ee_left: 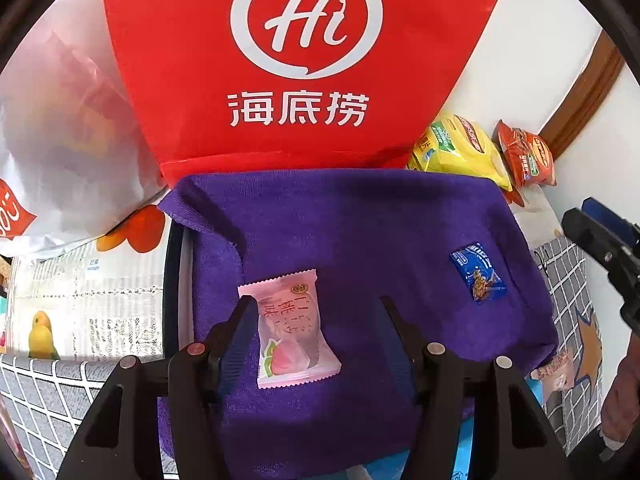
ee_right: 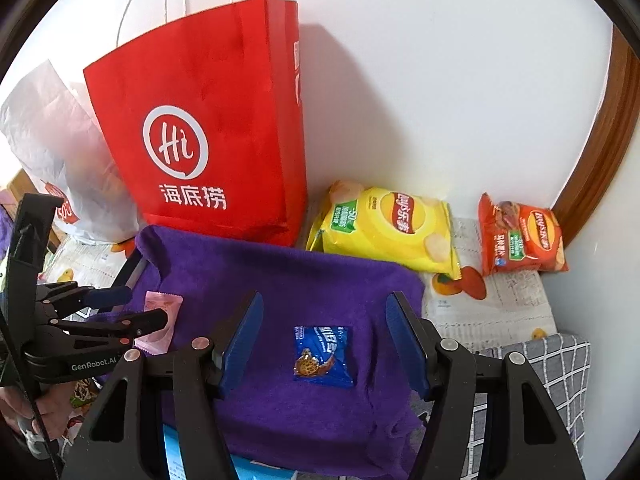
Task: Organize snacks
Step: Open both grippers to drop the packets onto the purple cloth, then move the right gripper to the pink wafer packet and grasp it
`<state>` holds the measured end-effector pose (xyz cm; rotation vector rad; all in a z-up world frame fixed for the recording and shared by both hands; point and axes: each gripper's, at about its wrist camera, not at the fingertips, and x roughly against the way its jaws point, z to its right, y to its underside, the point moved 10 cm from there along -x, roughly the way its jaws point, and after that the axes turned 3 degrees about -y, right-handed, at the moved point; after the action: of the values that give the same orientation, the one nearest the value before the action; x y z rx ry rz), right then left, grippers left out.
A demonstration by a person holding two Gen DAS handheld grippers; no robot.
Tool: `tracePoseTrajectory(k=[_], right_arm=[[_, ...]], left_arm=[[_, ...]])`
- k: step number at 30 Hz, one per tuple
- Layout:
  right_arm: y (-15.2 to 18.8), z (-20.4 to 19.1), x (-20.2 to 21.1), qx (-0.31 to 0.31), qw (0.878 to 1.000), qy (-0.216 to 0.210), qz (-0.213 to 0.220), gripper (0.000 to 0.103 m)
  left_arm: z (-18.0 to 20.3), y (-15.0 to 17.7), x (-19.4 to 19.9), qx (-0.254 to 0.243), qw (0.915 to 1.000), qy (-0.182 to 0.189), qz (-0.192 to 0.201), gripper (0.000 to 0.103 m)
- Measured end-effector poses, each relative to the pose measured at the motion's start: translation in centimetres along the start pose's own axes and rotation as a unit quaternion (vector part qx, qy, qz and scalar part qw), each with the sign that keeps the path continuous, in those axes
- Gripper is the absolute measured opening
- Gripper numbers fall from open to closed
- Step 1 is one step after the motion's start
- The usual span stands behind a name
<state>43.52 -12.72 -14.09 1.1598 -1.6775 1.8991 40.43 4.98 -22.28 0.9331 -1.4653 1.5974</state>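
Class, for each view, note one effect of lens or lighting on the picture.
Left wrist view: fisheye bends the red bag outward; corners go black. Right wrist view: the bag casts a soft shadow on the white wall, and the wooden trim curves.

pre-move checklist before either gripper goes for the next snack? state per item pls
1. Left gripper open, pads off the pink peach-print snack packet: ok.
2. Pink packet lies flat on the purple towel, released: ok.
3. Right gripper open, nothing between its fingers: ok.
4. Small blue cookie packet flat on the towel, unobstructed below the right gripper: ok.
5. Yellow chip bag and orange chip bag off the towel by the wall, not yet sorted: not ok.
6. Contents of the red paper shopping bag: cannot tell.
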Motion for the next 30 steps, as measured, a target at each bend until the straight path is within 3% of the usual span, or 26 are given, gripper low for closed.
tracePoseTrajectory(k=[13,17,25,30], right_arm=[[0.2,-0.5,0.7,-0.010,1.000,-0.014,-0.006,0.065],[1.2,-0.1,2.8,0.016,1.000,0.017,0.004,0.065],[8.4,5.2,6.0,-0.018,0.998,0.057,-0.018,0.066],[13.0,7.5,5.8,-0.052,0.997,0.054,-0.034,0.066]], left_arm=[[-1.0,-0.7,1.8,0.015,0.9997,0.004,0.021,0.058],[-0.3,-0.9,3.1,0.006,0.9993,0.014,0.034,0.058],[1.1,-1.2,6.1,-0.003,0.9974,0.032,0.064,0.058],[2.6,-0.9,6.8,-0.016,0.9969,0.038,0.067,0.058]])
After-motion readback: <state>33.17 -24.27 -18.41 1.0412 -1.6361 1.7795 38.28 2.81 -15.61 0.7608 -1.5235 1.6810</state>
